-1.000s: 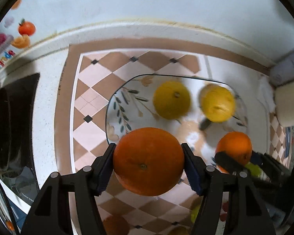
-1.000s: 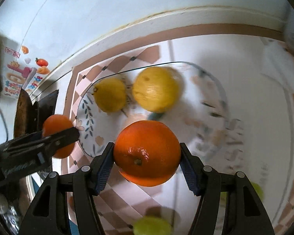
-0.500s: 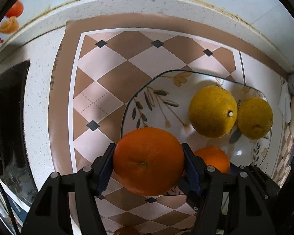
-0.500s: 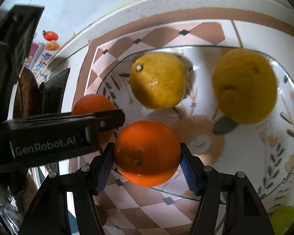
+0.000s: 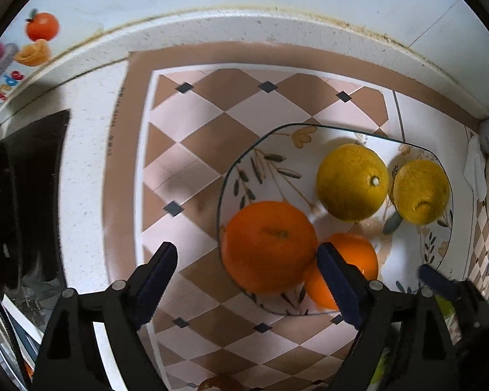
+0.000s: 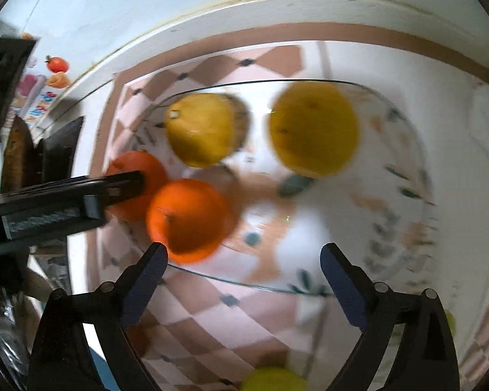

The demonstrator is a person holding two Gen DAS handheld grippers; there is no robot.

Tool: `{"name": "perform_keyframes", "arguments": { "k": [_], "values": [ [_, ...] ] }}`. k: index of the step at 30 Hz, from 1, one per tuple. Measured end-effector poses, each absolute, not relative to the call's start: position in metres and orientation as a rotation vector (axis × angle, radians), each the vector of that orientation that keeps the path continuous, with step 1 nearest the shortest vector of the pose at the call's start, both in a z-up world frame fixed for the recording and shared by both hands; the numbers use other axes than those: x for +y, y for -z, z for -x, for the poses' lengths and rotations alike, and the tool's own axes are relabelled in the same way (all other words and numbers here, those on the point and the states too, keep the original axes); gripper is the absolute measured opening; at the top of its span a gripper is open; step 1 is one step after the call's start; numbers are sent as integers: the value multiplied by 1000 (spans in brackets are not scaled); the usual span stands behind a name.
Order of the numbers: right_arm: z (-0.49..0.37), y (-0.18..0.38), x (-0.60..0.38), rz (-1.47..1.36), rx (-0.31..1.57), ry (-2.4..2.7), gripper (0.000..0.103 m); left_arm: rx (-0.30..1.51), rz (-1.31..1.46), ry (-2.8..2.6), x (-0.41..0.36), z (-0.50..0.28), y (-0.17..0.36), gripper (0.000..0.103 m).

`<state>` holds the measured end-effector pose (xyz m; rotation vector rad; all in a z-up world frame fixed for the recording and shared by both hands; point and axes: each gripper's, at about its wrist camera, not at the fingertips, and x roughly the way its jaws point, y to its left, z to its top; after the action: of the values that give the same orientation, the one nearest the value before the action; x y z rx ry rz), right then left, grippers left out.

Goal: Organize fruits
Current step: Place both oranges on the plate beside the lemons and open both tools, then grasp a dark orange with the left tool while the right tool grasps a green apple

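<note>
I see left gripper (image 5: 246, 270) wide, empty; right gripper (image 6: 243, 268) wide, empty. Two oranges (image 5: 269, 246) touching on glass plate (image 5: 407, 260), beside two lemons (image 5: 352, 182).

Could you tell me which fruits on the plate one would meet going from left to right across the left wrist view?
Large orange → smaller orange, partly behind a finger of the left tongs → larger yellow citrus → smaller yellow citrus, all on the glass plate.
</note>
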<state>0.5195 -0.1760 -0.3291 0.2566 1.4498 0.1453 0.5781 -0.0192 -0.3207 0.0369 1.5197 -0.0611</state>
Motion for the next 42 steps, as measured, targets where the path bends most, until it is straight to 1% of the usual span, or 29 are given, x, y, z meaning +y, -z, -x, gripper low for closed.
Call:
{"name": "perform_keyframes", "arguments": {
  "k": [7, 13, 22, 29, 35, 42],
  "values": [
    [-495, 304, -202, -210, 1406, -45, 97, 1411, -84, 19, -13, -541, 288, 87],
    [-469, 262, -207, -187, 1325, -24, 97, 1294, -100, 23, -16, -504, 244, 87],
    [-419, 195, -201, -150, 1201, -16, 97, 1167, -81, 55, -9, -447, 188, 87],
    [-375, 143, -199, -151, 1112, -10, 97, 1095, -67, 82, -2, -405, 150, 87],
    [-349, 110, -189, -140, 1033, -7, 97, 1045, -41, 105, 3, -380, 122, 87],
    [-339, 97, -186, -186, 1010, -15, 97, 1016, -18, 113, 9, -371, 106, 87]
  ]
}}
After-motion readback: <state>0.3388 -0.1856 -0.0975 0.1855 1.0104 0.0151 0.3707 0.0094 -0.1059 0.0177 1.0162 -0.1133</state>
